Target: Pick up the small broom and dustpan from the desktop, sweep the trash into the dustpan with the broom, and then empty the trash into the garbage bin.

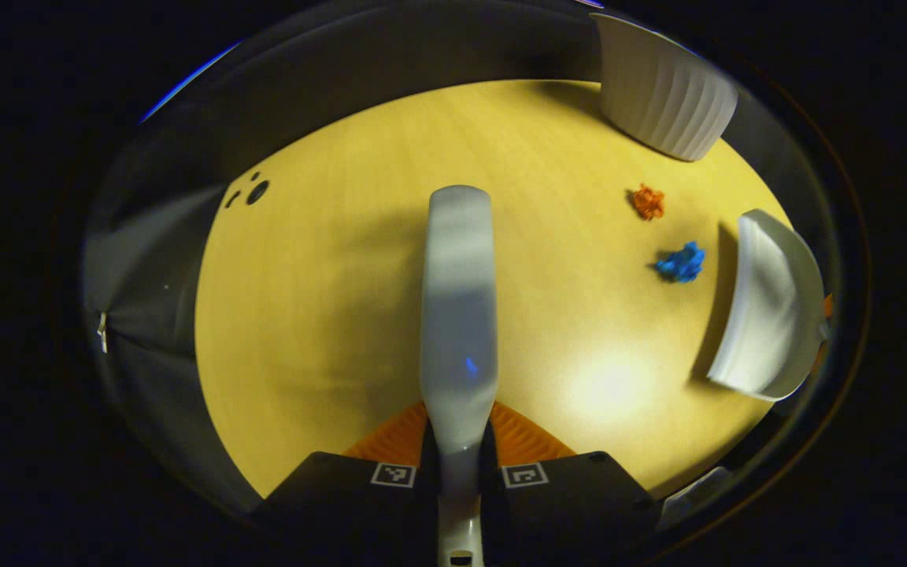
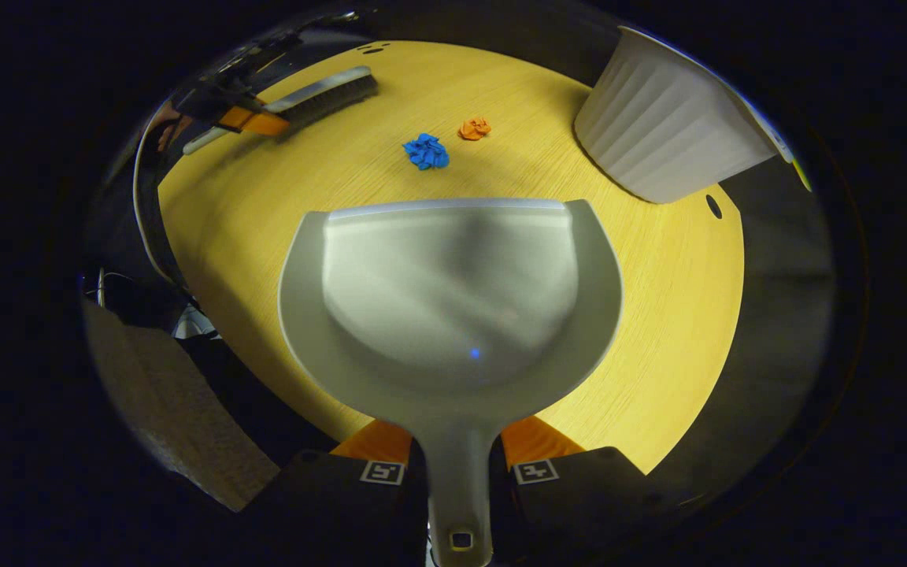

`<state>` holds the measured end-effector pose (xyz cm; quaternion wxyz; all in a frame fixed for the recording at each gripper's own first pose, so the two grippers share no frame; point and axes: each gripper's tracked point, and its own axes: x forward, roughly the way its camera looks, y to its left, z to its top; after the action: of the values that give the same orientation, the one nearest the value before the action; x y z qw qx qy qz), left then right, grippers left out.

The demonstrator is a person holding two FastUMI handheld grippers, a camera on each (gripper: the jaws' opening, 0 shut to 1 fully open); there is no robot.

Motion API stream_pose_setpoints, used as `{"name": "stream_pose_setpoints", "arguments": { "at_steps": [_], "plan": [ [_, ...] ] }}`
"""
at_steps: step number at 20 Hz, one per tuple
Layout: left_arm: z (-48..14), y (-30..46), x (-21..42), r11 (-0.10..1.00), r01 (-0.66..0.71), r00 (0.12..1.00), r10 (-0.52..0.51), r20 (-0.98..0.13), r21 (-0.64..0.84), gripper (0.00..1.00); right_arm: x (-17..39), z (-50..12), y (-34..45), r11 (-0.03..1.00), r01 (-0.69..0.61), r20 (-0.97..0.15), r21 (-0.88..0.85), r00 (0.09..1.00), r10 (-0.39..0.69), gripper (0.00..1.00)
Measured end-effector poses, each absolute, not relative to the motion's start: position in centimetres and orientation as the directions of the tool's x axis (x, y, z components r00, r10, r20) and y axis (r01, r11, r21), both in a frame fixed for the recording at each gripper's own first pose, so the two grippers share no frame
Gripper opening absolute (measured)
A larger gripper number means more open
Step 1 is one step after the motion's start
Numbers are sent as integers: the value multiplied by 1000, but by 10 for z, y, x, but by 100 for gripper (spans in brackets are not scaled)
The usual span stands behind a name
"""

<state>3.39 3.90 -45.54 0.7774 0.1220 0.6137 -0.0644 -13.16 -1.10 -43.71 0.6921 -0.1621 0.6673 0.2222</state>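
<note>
My left gripper (image 1: pixel 457 445) is shut on the handle of the small broom (image 1: pixel 458 315), whose grey back points away over the yellow desktop (image 1: pixel 327 299). In the right gripper view that broom (image 2: pixel 320 93) hovers at the far left with the left gripper (image 2: pixel 245 118) on it. My right gripper (image 2: pixel 457 457) is shut on the handle of the grey dustpan (image 2: pixel 453 299), its mouth facing the trash. A blue paper wad (image 2: pixel 426 151) and an orange wad (image 2: pixel 474 128) lie just beyond the pan's lip. From the left gripper view the dustpan (image 1: pixel 768 307) stands right of the blue wad (image 1: pixel 682 262) and orange wad (image 1: pixel 648 201).
A white ribbed garbage bin (image 2: pixel 662 126) stands at the far right of the desktop (image 2: pixel 658 315), seen also in the left gripper view as the bin (image 1: pixel 662 90). Small dark holes (image 1: pixel 257 191) mark the desktop. The table edges drop off into darkness on all sides.
</note>
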Motion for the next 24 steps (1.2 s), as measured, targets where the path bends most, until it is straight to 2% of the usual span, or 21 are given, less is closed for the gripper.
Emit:
{"name": "stream_pose_setpoints", "arguments": {
  "at_steps": [2, 5, 6, 7, 9, 10, 11, 12, 13, 14, 15, 16, 17, 18, 22, 23, 24],
  "plan": [
    [-456, 24, 52, 948, 293, 247, 48, -968, 122, 25, -130, -443, -13, 847, -526, -997, 77, -22, 78, 35],
    [-456, -7, 68, 935, 337, 248, 28, -968, 113, 25, -126, -447, -11, 849, -519, -995, 102, -35, 98, 35],
    [-456, -14, 73, 928, 355, 248, 26, -968, 116, 25, -124, -448, -11, 851, -515, -994, 106, -36, 101, 40],
    [-458, -20, 76, 920, 373, 247, 24, -969, 118, 25, -124, -448, -11, 851, -514, -994, 109, -38, 105, 35],
    [-462, -33, 79, 911, 395, 237, 19, -971, 114, 25, -123, -448, -11, 850, -514, -993, 116, -42, 110, 35],
    [-464, -39, 79, 909, 402, 233, 14, -972, 110, 21, -122, -449, -11, 849, -515, -993, 117, -42, 112, 35],
    [-467, -43, 79, 906, 410, 228, 9, -974, 104, 25, -122, -450, -12, 847, -518, -993, 119, -45, 112, 35],
    [-469, -48, 79, 904, 416, 224, 4, -975, 100, 25, -122, -451, -12, 846, -520, -992, 122, -46, 115, 35],
    [-471, -54, 78, 900, 425, 218, -2, -976, 93, 20, -121, -451, -12, 845, -519, -992, 125, -48, 117, 35],
    [-472, -59, 78, 897, 435, 212, -10, -977, 85, 25, -120, -451, -12, 844, -521, -992, 126, -45, 120, 40],
    [-473, -65, 78, 892, 445, 211, -20, -977, 78, 25, -120, -452, -13, 842, -524, -992, 127, -46, 121, 35],
    [-474, -71, 78, 887, 457, 207, -31, -978, 69, 25, -120, -453, -14, 840, -528, -992, 126, -44, 122, 35],
    [-474, -77, 78, 881, 469, 202, -43, -978, 58, 20, -119, -455, -15, 838, -531, -991, 127, -44, 123, 35],
    [-476, -83, 75, 874, 483, 193, -55, -980, 46, 24, -118, -456, -16, 836, -533, -991, 129, -45, 124, 35],
    [-469, -116, 54, 841, 538, 124, -148, -981, -59, 25, -116, -461, -18, 828, -543, -990, 139, -41, 138, 35],
    [-469, -122, 47, 830, 552, 105, -168, -980, -83, 25, -116, -464, -20, 823, -550, -989, 141, -34, 147, 40],
    [-469, -127, 42, 823, 560, 91, -179, -980, -98, 25, -117, -466, -21, 818, -558, -988, 141, -27, 152, 35]
  ]
}}
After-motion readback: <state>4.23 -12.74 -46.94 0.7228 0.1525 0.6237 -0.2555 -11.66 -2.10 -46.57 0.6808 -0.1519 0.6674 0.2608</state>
